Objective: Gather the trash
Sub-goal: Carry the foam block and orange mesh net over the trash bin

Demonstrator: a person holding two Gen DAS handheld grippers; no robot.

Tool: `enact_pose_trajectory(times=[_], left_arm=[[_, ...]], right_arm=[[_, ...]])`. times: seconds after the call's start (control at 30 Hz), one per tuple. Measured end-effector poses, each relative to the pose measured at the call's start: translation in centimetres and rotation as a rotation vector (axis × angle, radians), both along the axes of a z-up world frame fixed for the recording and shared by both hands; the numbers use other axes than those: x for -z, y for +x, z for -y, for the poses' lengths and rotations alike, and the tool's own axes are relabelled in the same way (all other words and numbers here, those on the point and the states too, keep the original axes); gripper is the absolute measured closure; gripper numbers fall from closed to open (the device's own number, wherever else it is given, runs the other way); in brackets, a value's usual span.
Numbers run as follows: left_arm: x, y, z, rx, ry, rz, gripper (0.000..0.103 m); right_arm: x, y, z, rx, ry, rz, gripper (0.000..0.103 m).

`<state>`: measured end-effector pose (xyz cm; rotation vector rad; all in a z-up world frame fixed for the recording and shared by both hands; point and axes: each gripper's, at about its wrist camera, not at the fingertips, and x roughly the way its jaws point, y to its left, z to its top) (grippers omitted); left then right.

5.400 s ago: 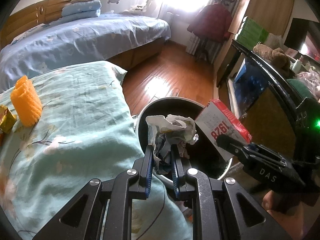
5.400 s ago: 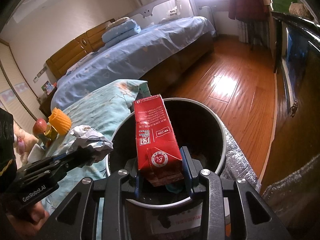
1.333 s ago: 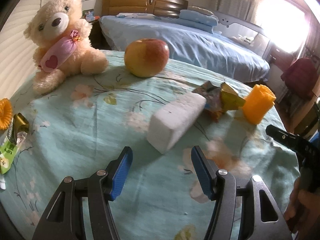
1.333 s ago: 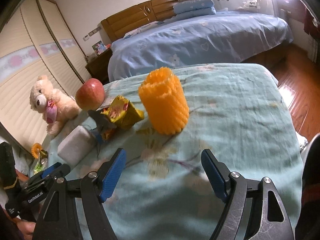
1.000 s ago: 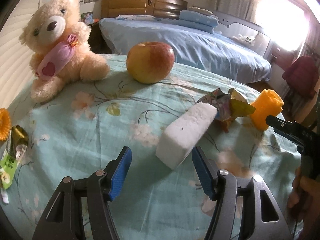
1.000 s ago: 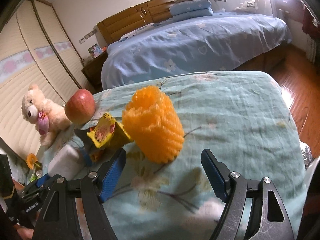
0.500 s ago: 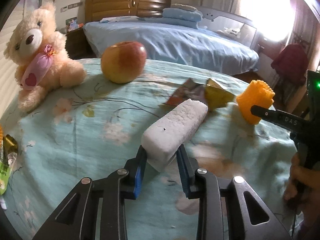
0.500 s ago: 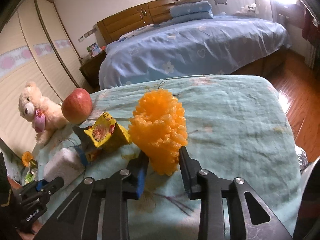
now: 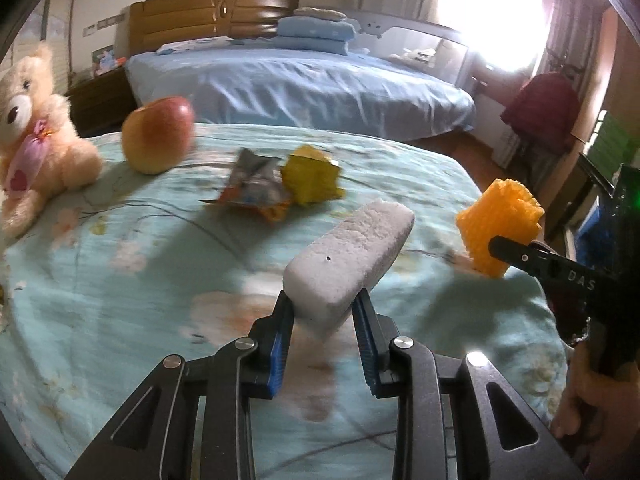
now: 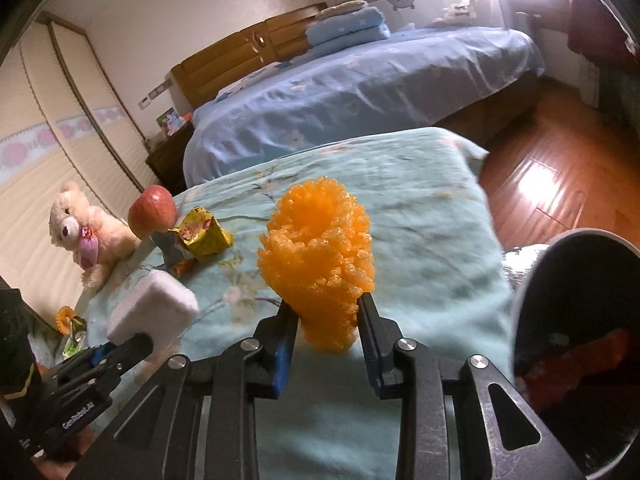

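Observation:
My left gripper [image 9: 322, 316] is shut on a white foam block [image 9: 350, 254], held a little above the light green tablecloth [image 9: 120, 280]. The same white foam block [image 10: 154, 312] shows at the lower left of the right wrist view. My right gripper [image 10: 326, 320] is shut on an orange foam fruit net [image 10: 320, 256], squashed between the pads and lifted off the cloth. That orange net [image 9: 500, 224] appears at the right edge of the left wrist view. A dark round trash bin [image 10: 580, 320] with red litter inside stands at the right, below the table edge.
Crumpled yellow and silver snack wrappers [image 9: 280, 188] lie mid-table, with an apple [image 9: 158, 140] and a teddy bear [image 9: 32, 128] behind them. A small orange flower and green packet [image 10: 68, 328] sit at the table's left edge. A blue bed [image 9: 300, 84] and wooden floor [image 10: 560, 180] lie beyond.
Both grippers have shut, the left on the foam block and the right on the orange net. Both pieces have since risen off the cloth and shifted right, towards the bin.

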<state>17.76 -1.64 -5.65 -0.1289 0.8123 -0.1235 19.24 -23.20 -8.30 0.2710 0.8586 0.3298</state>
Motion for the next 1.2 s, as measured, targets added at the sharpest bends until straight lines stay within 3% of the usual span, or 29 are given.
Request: enact_pose_trajectory(times=[0.53,1.2], left_arm=[[-0.4,-0.7,7.0,0.132,-0.021,-0.002,0.074],[-0.5,0.3,13.6,0.255,-0.008,-0.008,0.074]], right_arm=[[-1.3,-5.0,6.8,0.132,0.005,0.027,0.073],[-0.6,-7.4,13.0,0.266,-0.007,0.002,0.073]])
